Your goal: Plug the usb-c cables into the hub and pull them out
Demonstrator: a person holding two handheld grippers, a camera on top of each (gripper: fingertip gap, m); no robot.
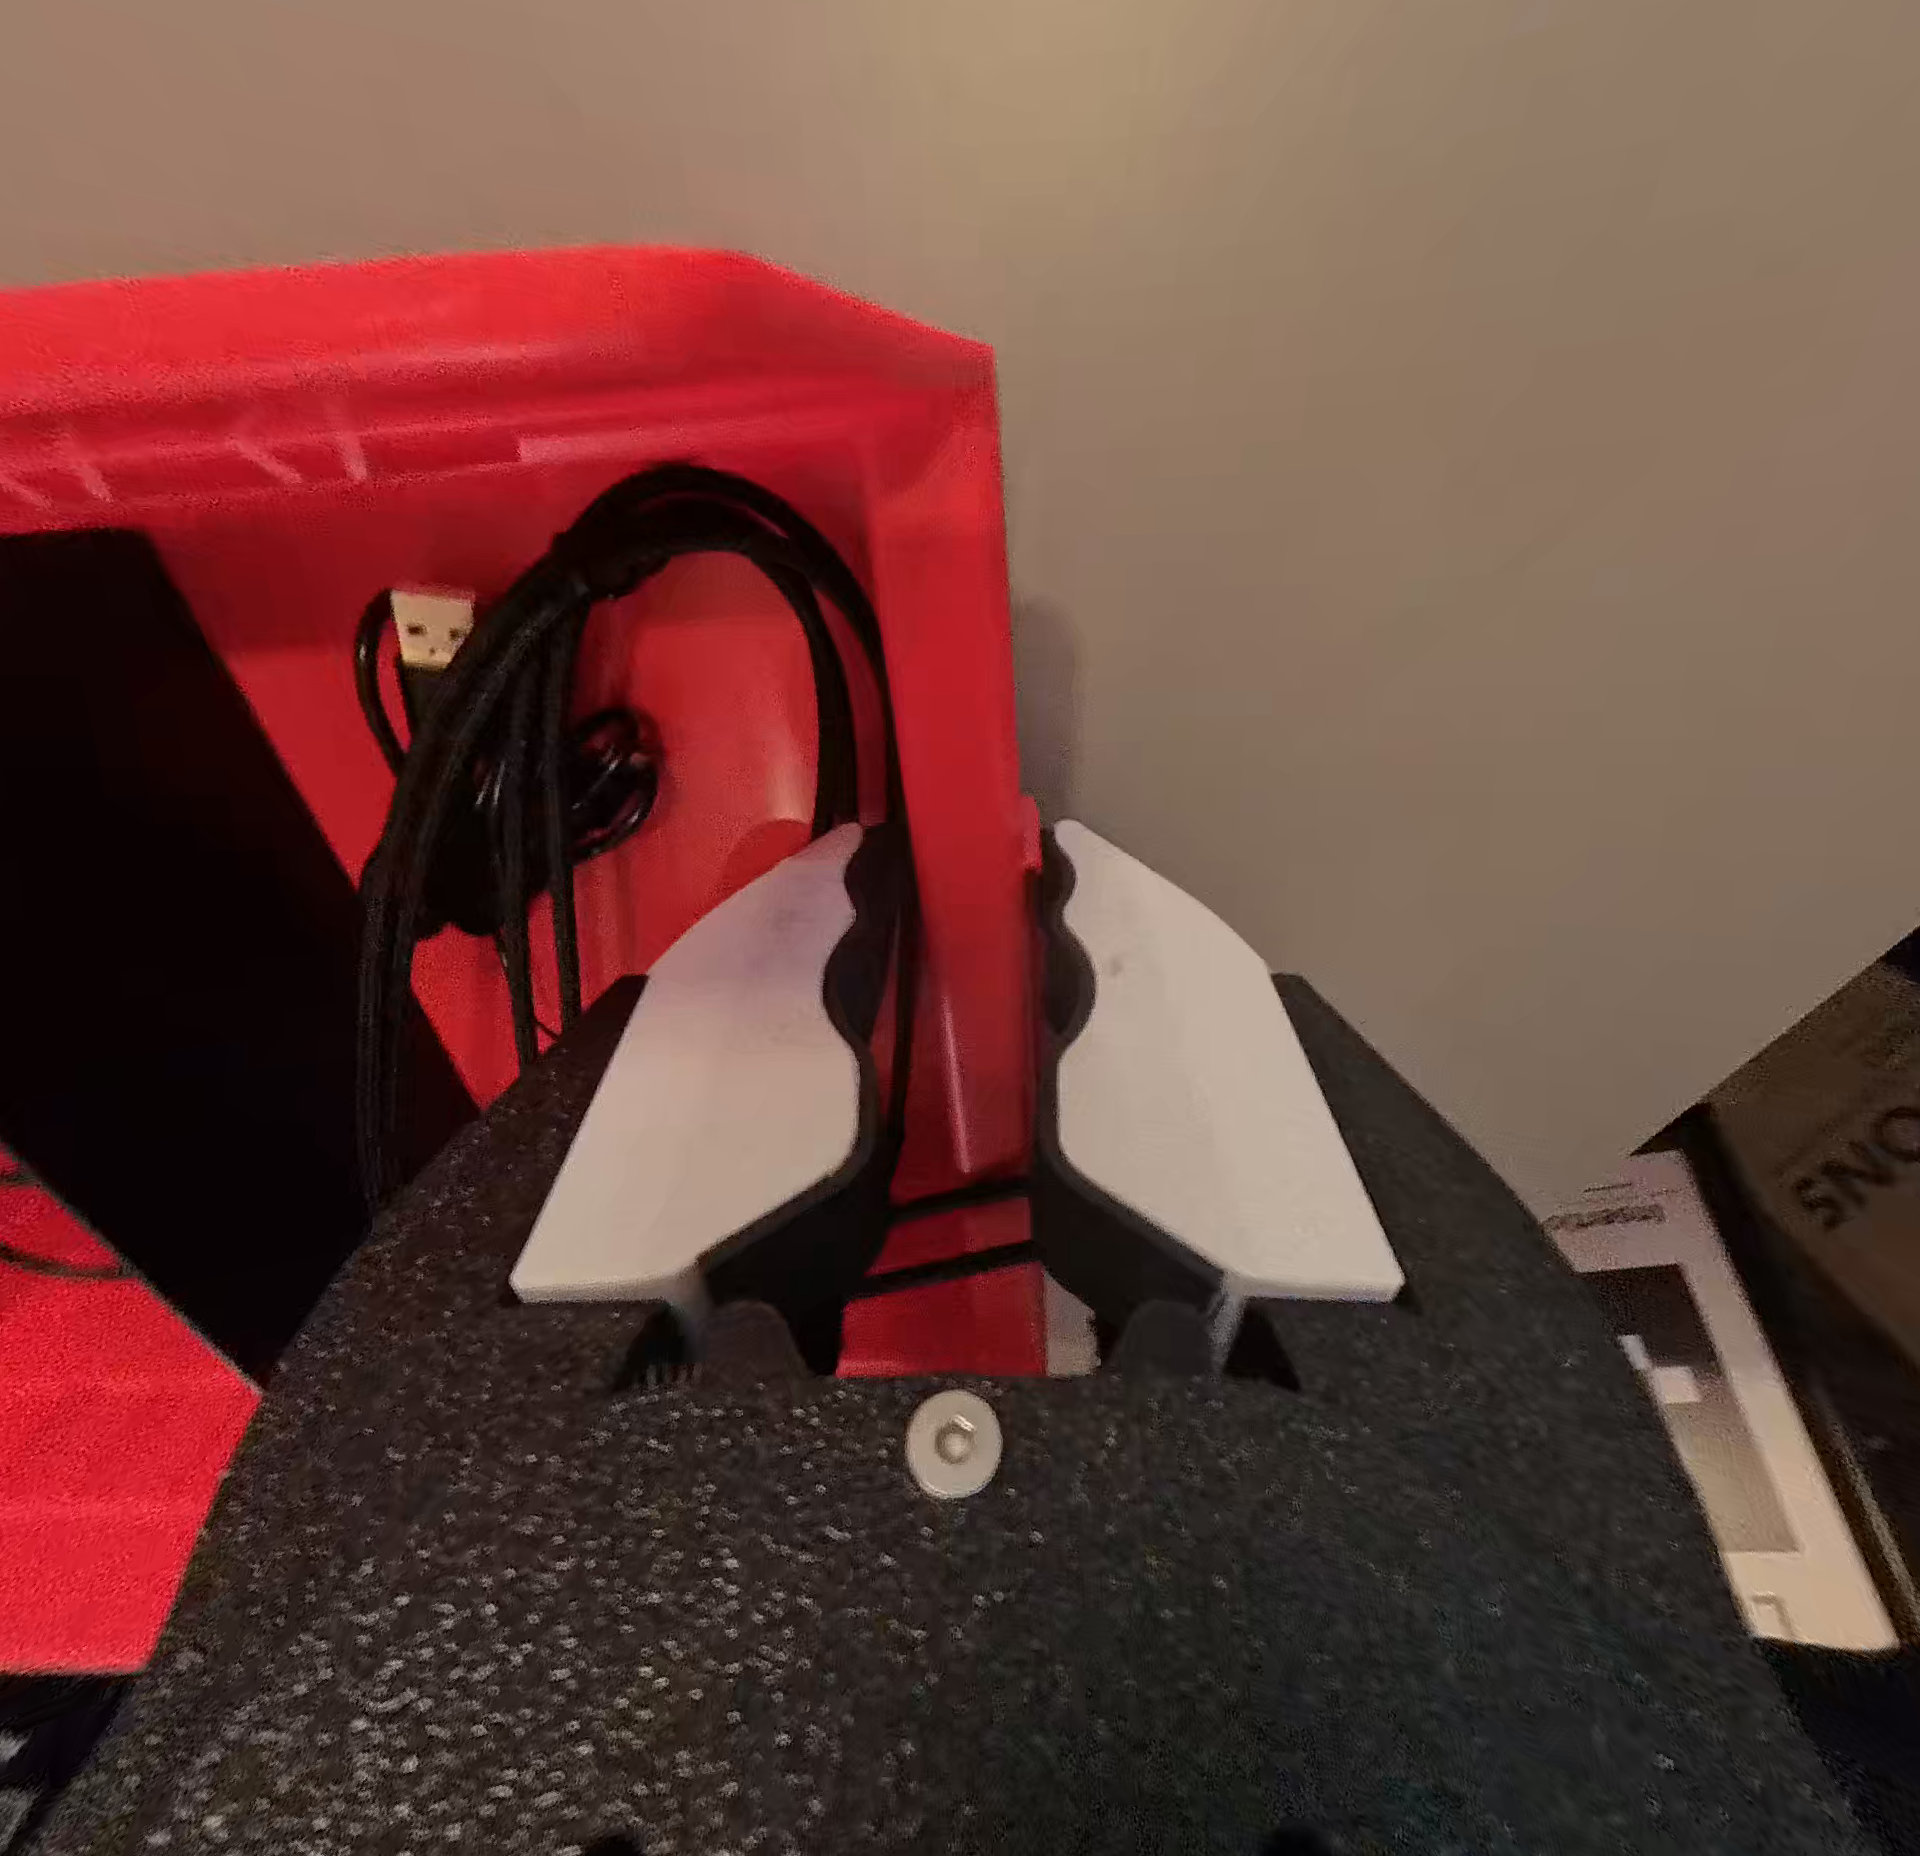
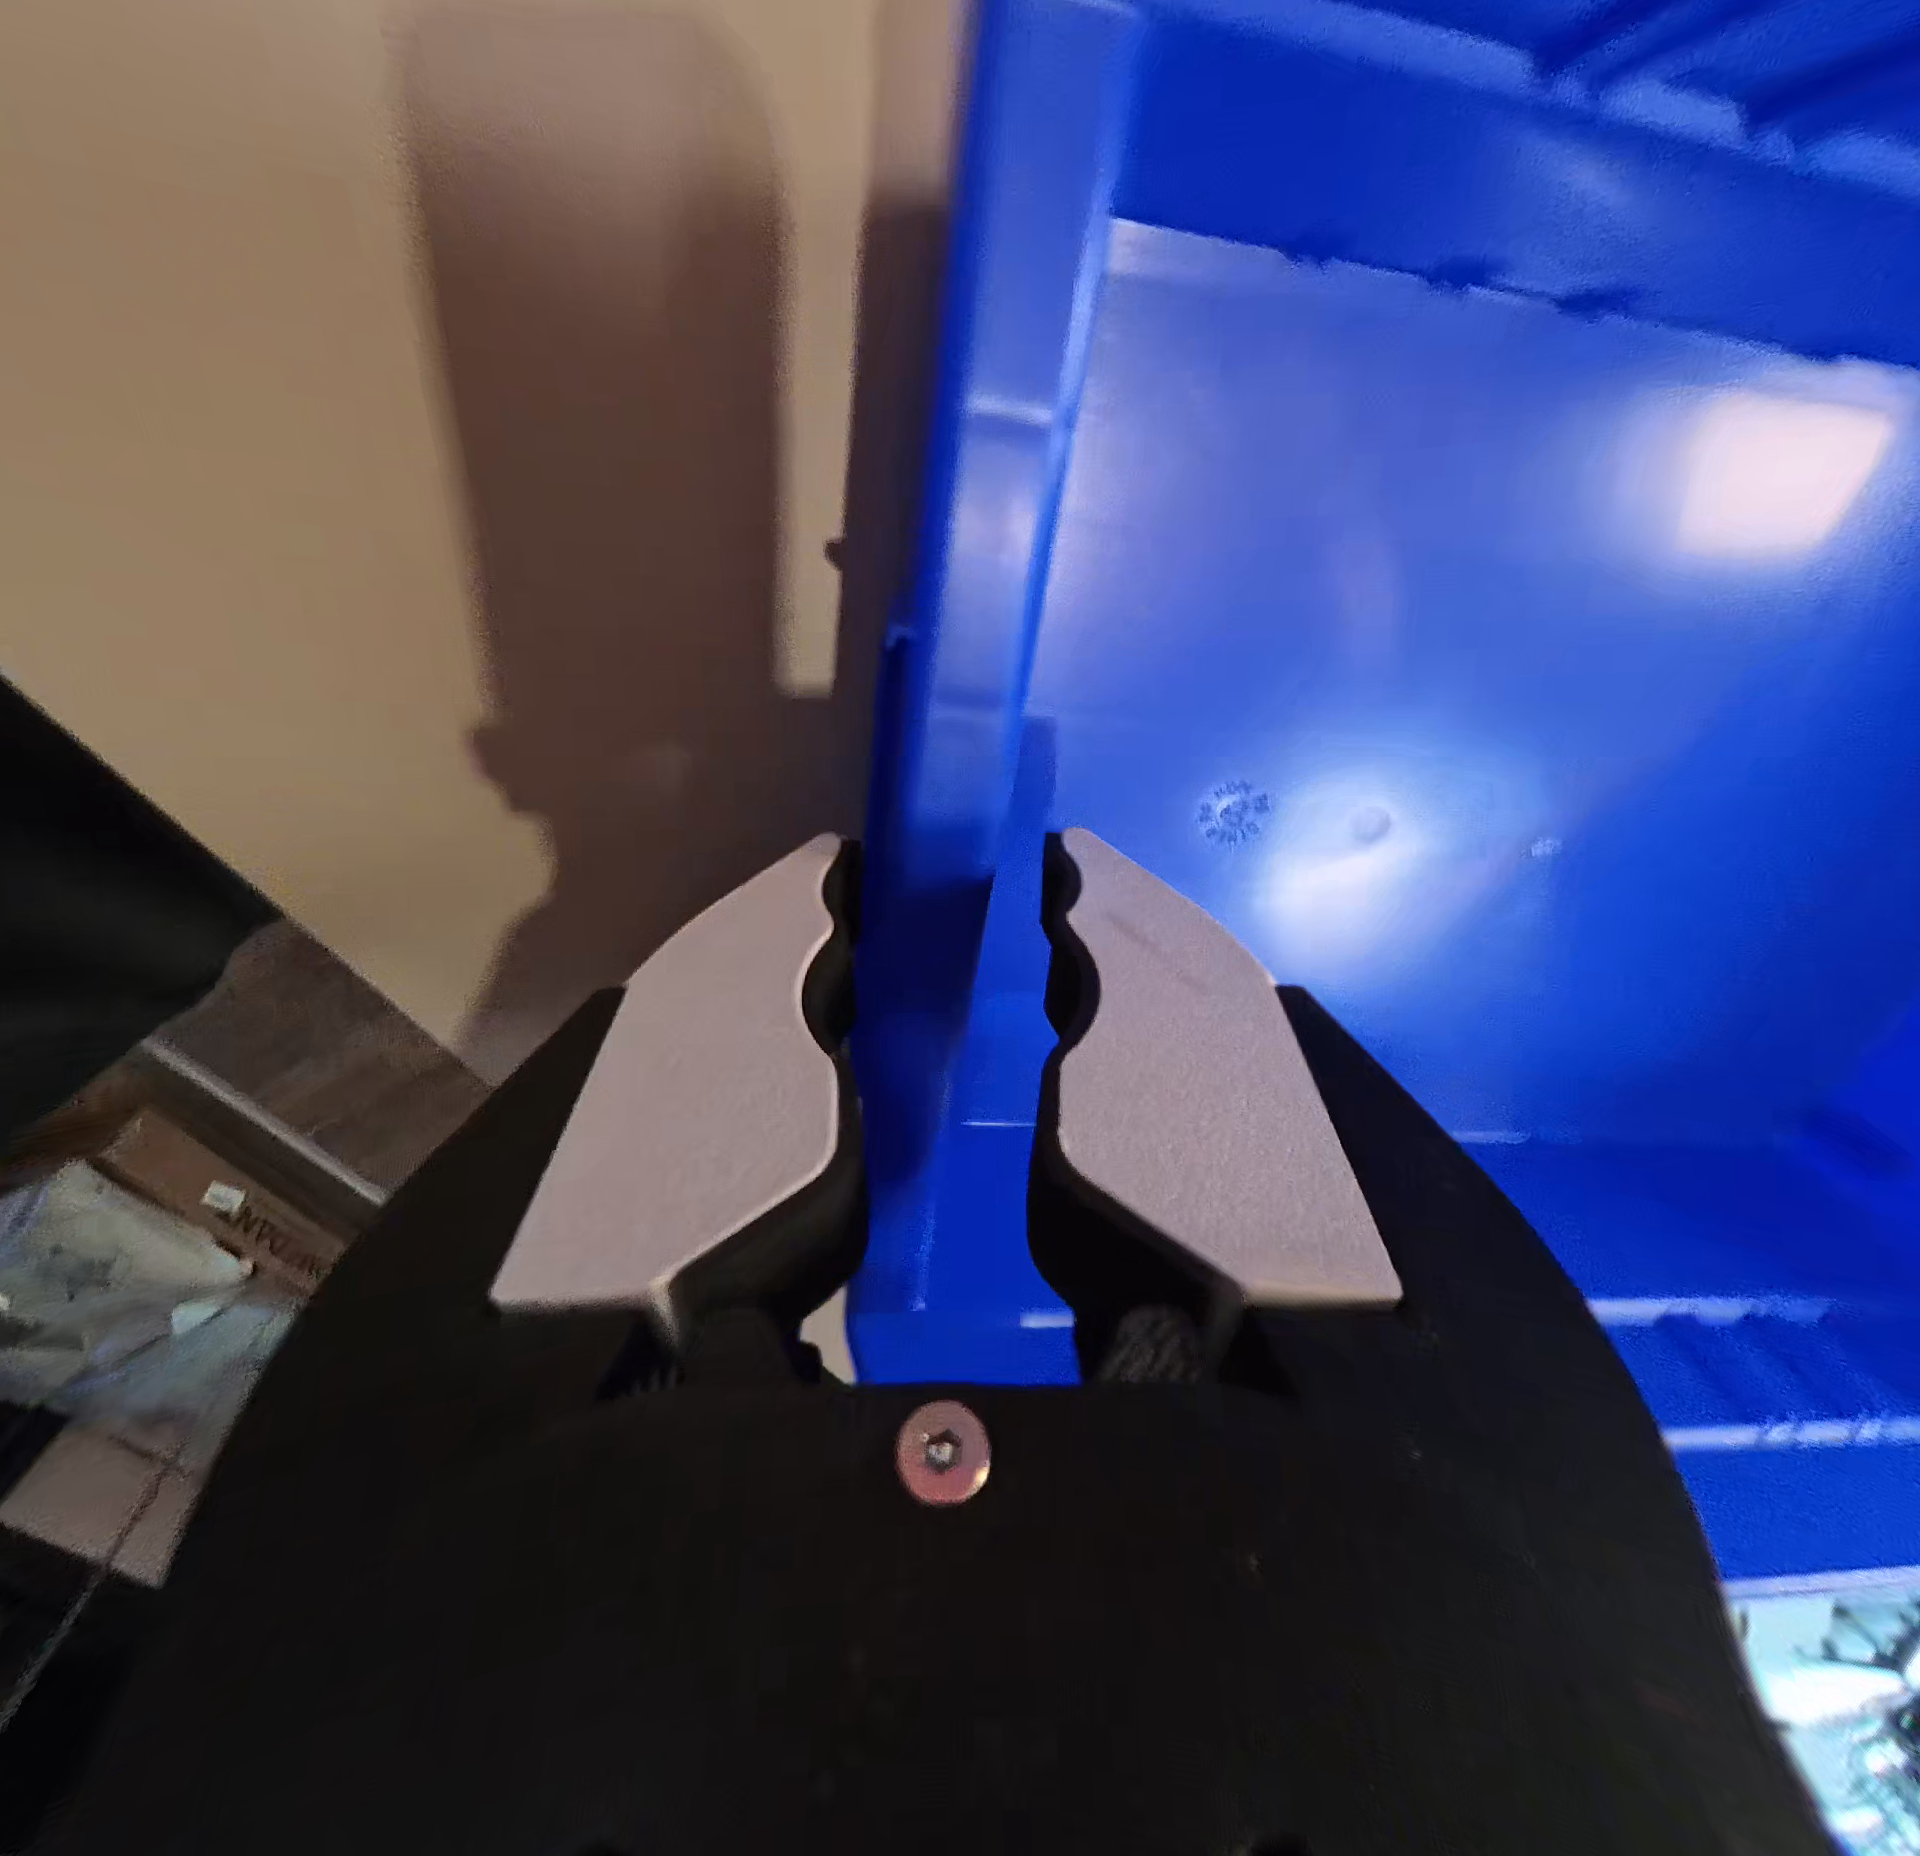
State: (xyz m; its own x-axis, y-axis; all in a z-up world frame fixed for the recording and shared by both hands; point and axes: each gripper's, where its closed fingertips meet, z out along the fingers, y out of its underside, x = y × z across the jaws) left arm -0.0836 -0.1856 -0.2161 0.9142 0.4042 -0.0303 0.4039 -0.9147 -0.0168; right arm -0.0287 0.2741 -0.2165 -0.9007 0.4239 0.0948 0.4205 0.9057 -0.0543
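Observation:
A red bin (image 1: pixel 468 372) holds a bundle of black braided cables (image 1: pixel 499 767), one ending in a silver flat plug (image 1: pixel 431 632). My left gripper (image 1: pixel 956 850) straddles the bin's right wall. One finger is inside against the cables, the other outside, and the jaws are closed on the wall. A black flat slab (image 1: pixel 135 871) leans in the bin at the left. My right gripper (image 2: pixel 948 850) straddles the left wall of an empty blue bin (image 2: pixel 1455 611) and is closed on it. I cannot pick out a hub in either view.
A beige wall (image 1: pixel 1455 456) stands close behind both bins. Dark and white cardboard boxes (image 1: pixel 1714 1391) lie to the right of the red bin. Boxes and plastic-wrapped clutter (image 2: pixel 135 1287) lie lower left of the blue bin. The grippers' ends are close to 45 cm from one another.

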